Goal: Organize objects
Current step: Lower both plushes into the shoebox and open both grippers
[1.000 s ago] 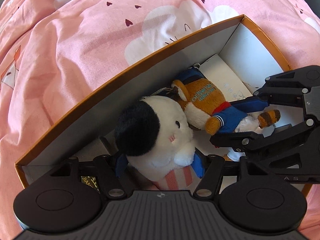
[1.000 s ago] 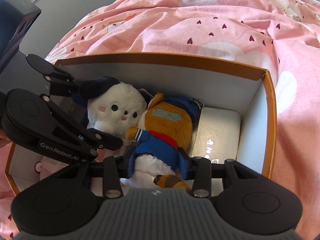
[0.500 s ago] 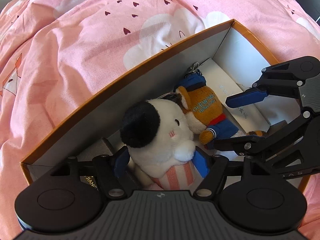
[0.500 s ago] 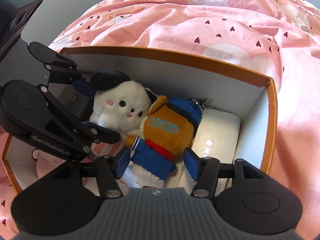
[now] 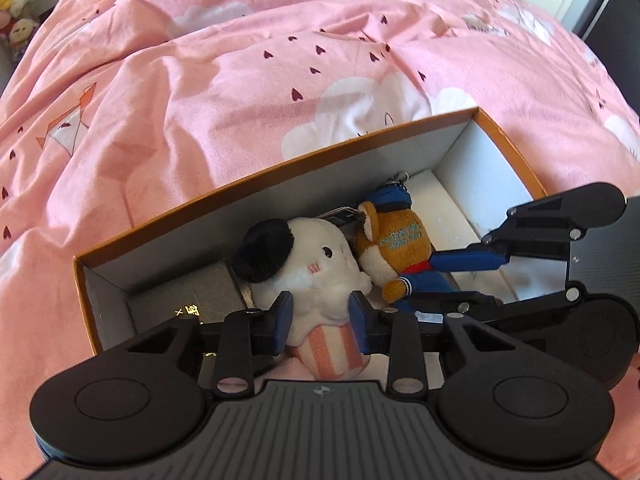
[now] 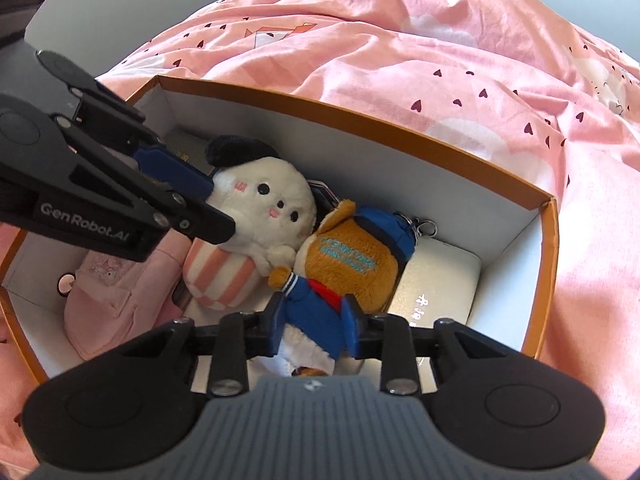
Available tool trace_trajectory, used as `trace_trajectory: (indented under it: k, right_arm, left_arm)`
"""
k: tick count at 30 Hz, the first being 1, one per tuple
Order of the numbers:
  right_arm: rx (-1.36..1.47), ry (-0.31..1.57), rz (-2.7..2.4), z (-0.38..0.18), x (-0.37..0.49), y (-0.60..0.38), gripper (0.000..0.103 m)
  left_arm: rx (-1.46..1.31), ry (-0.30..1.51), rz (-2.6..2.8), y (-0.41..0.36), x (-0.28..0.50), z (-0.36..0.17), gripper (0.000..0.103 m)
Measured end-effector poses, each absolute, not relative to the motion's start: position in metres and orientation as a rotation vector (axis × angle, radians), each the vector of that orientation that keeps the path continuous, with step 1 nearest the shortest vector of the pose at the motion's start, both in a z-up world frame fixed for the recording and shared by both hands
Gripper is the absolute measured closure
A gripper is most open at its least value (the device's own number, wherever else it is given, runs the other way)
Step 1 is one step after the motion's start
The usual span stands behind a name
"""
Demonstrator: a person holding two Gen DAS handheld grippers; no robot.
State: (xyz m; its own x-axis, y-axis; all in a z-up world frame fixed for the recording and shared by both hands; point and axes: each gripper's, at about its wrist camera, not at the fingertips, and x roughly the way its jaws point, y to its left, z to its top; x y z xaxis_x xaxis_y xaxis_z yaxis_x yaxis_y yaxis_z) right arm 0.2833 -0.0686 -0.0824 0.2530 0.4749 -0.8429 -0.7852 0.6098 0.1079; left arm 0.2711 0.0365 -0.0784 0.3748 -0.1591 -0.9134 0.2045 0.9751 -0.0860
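You are mid-pickup inside the orange box (image 6: 549, 240) on the bed. Your left gripper (image 5: 320, 316) has just been closing and pinches the white plush (image 5: 316, 268) at its body; beside it, your right gripper (image 6: 314, 326), likewise just closing, clamps the brown bear plush (image 6: 348, 268) by its blue jacket. Next, lift both straight up, clear of the walls.
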Motion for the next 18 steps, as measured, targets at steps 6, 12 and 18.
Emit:
trace_trajectory:
  k: [6, 12, 18]
  right_arm:
    - [-0.378, 0.957, 0.88, -0.087, 0.285, -0.065, 0.078]
    - [-0.382, 0.959, 0.879, -0.084, 0.283, -0.064, 0.077]
    - [-0.33, 0.935, 0.891, -0.059, 0.268, -0.08, 0.071]
  left_arm:
    - [-0.055, 1.135, -0.177, 0.044, 0.271, -0.083, 0.066]
    - [-0.075, 1.109, -0.163, 0.046, 0.263, -0.076, 0.066]
    - [-0.066, 1.015, -0.165, 0.042, 0.239, -0.045, 0.066]
